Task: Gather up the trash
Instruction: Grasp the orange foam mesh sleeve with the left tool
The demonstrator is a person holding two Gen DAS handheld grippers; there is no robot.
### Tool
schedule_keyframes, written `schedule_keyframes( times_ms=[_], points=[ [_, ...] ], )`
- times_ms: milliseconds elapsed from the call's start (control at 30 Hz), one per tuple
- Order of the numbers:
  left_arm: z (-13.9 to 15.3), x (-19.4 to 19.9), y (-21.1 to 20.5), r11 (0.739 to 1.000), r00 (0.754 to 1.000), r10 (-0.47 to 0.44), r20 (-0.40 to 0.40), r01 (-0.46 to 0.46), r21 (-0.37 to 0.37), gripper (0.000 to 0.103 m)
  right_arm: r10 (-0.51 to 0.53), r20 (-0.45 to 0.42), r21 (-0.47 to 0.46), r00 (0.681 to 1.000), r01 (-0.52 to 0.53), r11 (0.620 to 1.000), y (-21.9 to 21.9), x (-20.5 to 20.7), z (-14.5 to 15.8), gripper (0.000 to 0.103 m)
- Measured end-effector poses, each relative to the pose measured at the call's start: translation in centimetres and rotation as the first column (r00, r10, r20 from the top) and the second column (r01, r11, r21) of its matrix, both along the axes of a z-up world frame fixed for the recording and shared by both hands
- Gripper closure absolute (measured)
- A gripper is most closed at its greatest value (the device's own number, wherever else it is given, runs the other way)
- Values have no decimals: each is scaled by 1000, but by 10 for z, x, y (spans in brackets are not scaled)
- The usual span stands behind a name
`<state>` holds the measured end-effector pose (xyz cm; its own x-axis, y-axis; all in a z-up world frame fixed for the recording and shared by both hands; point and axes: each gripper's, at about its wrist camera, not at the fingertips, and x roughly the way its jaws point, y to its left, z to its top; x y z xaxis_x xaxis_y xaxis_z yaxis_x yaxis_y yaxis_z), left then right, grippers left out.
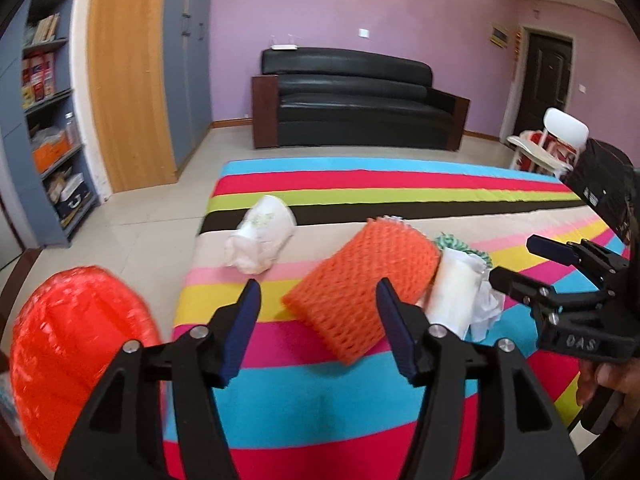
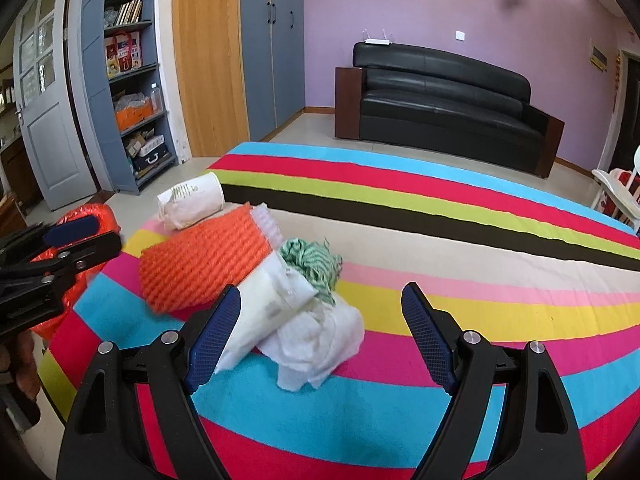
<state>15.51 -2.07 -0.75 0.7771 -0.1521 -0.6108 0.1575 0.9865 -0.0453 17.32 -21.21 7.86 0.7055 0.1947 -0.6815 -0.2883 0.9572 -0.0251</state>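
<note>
- Left gripper (image 1: 318,322) hangs over the striped cloth (image 1: 400,196), jaws apart, nothing between the blue pads.
- Orange foam net (image 1: 360,280) lies just ahead of it, tilted, its near end reaching in past the right-hand fingertip, but not pinched.
- Off the cloth's left edge sits the red bag (image 1: 76,356), puffed up and blurred at the rim.
- Paper cup (image 1: 262,236) lies on its side further back, crumpled at one end, on the beige stripe and apart from the net.
- Right gripper (image 2: 322,334) has its jaws spread wide, gripping nothing.
- A white packet (image 2: 268,312) lies right against its left pad (image 2: 212,340) — whether pad and packet actually touch I can't tell.
- White tissue (image 2: 320,344) is bunched on the cloth between the jaws, nearer the left one, clear of the right one.
- Green-and-white rag (image 2: 314,260) sits behind the tissue, pressed up to the packet's far end.
- The net, packet, rag and tissue make one heap; the net leans on the packet's left side.
- In the left view the right gripper comes in from the right edge, a hand (image 1: 608,380) under it, fingertips hovering beside the tissue.
- In the right view the left gripper shows at the left edge — in front of the red bag.
- Background: black sofa (image 1: 352,96) on the purple wall, bookshelf (image 2: 132,80) at left.
</note>
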Motion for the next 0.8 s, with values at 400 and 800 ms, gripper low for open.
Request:
schedule_keyframes(
  times_ms=[400, 800],
  points=[
    [-43, 55, -21, 998, 990, -66, -121, 67, 10, 42, -5, 1, -4, 1000, 5, 1000, -3, -3, 1, 25],
    [-44, 44, -10, 996, 983, -88, -159, 88, -4, 90, 41, -20, 12, 999, -41, 999, 18, -14, 1, 36]
  ],
)
